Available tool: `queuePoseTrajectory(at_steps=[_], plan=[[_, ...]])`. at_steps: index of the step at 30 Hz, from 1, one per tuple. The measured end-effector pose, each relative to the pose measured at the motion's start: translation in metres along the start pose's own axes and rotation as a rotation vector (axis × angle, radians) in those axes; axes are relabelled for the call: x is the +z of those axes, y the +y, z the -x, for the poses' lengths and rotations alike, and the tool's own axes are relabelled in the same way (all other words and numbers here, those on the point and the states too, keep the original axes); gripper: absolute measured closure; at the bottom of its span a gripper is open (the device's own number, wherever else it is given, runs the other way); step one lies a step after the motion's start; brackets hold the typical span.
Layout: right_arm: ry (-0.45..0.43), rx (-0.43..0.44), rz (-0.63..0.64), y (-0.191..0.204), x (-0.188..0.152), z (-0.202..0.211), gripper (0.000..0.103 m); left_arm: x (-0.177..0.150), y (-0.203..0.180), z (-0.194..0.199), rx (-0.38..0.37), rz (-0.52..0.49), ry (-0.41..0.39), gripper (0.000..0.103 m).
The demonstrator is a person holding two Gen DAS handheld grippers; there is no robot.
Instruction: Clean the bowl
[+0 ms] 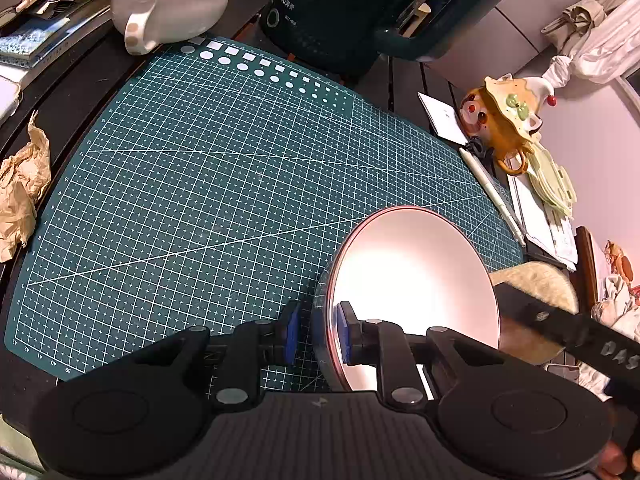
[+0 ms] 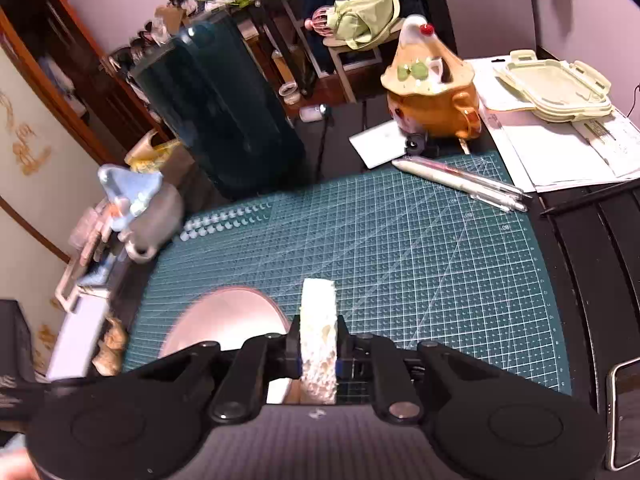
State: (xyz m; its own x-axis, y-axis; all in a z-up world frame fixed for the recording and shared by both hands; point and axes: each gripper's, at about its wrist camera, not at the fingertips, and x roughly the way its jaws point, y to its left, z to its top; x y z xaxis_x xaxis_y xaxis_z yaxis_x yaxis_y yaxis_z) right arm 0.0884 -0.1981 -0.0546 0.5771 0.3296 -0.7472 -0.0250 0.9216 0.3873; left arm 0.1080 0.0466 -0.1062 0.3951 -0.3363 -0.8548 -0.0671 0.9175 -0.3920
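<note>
A dark table holds a green cutting mat (image 1: 224, 184) printed with a white grid; on the mat's near right part sits a white bowl (image 1: 416, 276) with a thin reddish rim, tipped so its open inside faces the left wrist camera. The left gripper (image 1: 318, 334) is clamped on the bowl's near rim; 1 blue pad (image 1: 344, 334) sits inside the bowl against the wall, the other blue pad lies outside it, and the rim runs between them. In the left wrist view a pale sponge (image 1: 536, 280) shows just behind the bowl's right edge, partly hidden by a black arm of the other tool.

In the right wrist view the right gripper (image 2: 319, 350) is squeezed tight on that sponge (image 2: 318, 332), a cream, porous block standing on edge between the 2 jaws and poking out ahead of them; the bowl (image 2: 228, 320) lies just left of the sponge, low in the frame, and whether sponge and bowl touch cannot be told. The left part of this view is blurred.

Beyond the mat stand a grey teapot (image 1: 168, 4) with a blue lid, a dark green appliance (image 1: 360, 8) and an orange teapot (image 2: 432, 100) with a cream lid; 2 pens (image 2: 460, 182) lie along the mat's far right edge, and crumpled brown paper (image 1: 22, 184) lies off its left side.
</note>
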Motion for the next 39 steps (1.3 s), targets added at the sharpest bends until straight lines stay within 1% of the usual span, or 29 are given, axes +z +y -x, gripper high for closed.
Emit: queuePoseTrajectory(at_steps=[2,3,5,7,10,12,14,16,18,20,21,24,28,30,32,34,35,36,39], plan=[[-0.017,0.011,-0.002,0.000,0.002,0.006,0.091,0.000,0.000,0.000,-0.001,0.001,0.000,0.084],[-0.050,0.033,-0.008,0.001,0.006,0.016,0.091,0.000,-0.001,0.000,0.000,0.000,0.000,0.084],[-0.072,0.047,-0.007,0.001,0.009,0.021,0.091,-0.001,0.002,-0.001,-0.005,0.003,0.003,0.084],[-0.069,0.053,-0.014,-0.001,0.010,0.022,0.091,-0.001,0.001,-0.001,-0.003,0.003,0.003,0.084],[-0.010,0.050,-0.056,-0.008,0.006,0.008,0.091,-0.001,0.000,-0.001,-0.002,0.003,0.002,0.084],[-0.003,0.055,-0.073,-0.011,0.005,0.007,0.091,-0.001,0.000,-0.001,-0.006,0.002,0.000,0.085],[-0.046,0.073,-0.082,-0.012,0.010,0.019,0.091,0.000,-0.001,-0.001,-0.015,0.002,-0.002,0.090],[-0.082,0.082,-0.082,-0.011,0.013,0.028,0.091,0.000,-0.002,-0.002,-0.017,-0.006,-0.002,0.090],[-0.097,0.087,-0.089,-0.011,0.013,0.030,0.091,0.000,-0.003,-0.002,-0.018,-0.009,-0.003,0.090],[-0.070,0.086,-0.102,-0.014,0.011,0.023,0.091,0.002,-0.002,-0.002,-0.022,-0.009,-0.008,0.090],[-0.028,0.086,-0.129,-0.017,0.007,0.012,0.091,0.003,-0.002,-0.003,-0.023,-0.008,-0.010,0.090],[-0.008,0.096,-0.171,-0.022,0.005,0.007,0.091,0.005,-0.003,-0.003,-0.023,-0.022,-0.023,0.089],[-0.078,0.124,-0.183,-0.022,0.012,0.023,0.091,0.010,-0.007,-0.004,-0.019,-0.071,-0.045,0.087],[-0.066,0.122,-0.183,-0.022,0.010,0.018,0.091,0.011,-0.008,-0.004,-0.019,-0.079,-0.044,0.087],[-0.032,0.114,-0.178,-0.019,0.005,0.010,0.091,0.012,-0.008,-0.001,-0.019,-0.078,-0.053,0.087],[-0.011,0.109,-0.169,-0.017,0.000,0.006,0.091,0.015,-0.007,0.008,-0.022,-0.065,-0.070,0.086],[-0.002,0.107,-0.165,-0.015,-0.002,0.005,0.091,0.015,-0.005,0.011,-0.024,-0.054,-0.072,0.081],[-0.002,0.110,-0.163,-0.014,-0.003,0.007,0.091,0.016,-0.004,0.014,-0.027,-0.043,-0.073,0.080],[-0.006,0.126,-0.164,-0.011,-0.007,0.012,0.091,0.006,0.004,0.023,-0.034,0.004,-0.053,0.078]])
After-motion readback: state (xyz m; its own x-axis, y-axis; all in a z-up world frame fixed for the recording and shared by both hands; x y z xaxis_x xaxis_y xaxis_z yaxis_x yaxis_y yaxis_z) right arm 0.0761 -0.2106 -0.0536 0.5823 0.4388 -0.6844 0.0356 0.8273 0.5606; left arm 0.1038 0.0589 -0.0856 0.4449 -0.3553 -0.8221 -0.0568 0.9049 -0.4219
